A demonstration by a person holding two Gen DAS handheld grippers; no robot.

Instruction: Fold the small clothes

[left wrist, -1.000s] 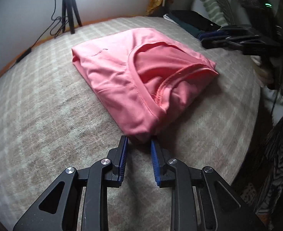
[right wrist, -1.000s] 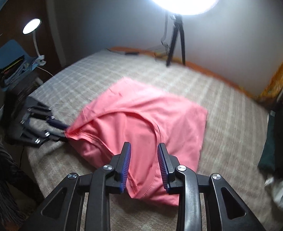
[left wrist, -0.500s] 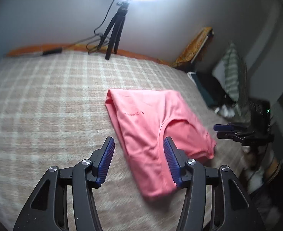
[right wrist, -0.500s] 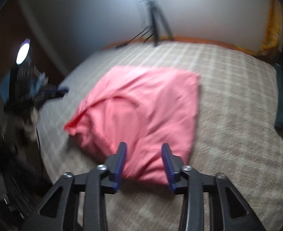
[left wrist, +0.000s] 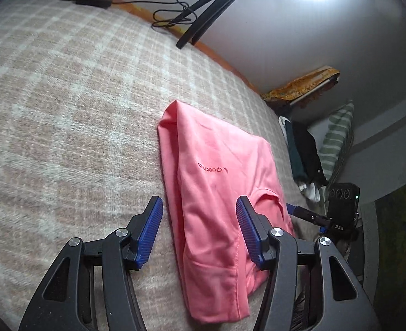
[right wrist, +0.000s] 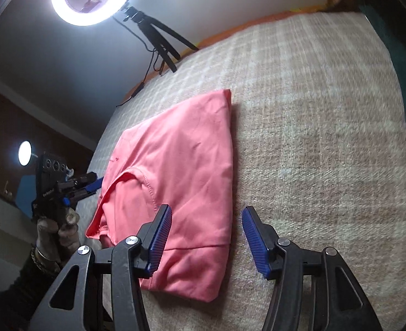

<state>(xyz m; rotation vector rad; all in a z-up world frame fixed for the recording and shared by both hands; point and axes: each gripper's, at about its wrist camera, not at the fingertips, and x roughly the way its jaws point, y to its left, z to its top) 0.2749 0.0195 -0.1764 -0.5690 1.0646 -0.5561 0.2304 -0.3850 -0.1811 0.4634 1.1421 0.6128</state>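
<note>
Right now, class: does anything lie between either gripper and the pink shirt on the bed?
Nothing visible does. The pink shirt lies folded on the checked blanket, directly ahead of the open left gripper and right gripper. The ring light tripod stands well behind the shirt, near the wall.

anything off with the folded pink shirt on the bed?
Mostly tidy. The pink shirt lies folded on the blanket, but its neckline corner sticks out, unaligned and slightly rumpled. Nothing looks damaged or spilled.
</note>
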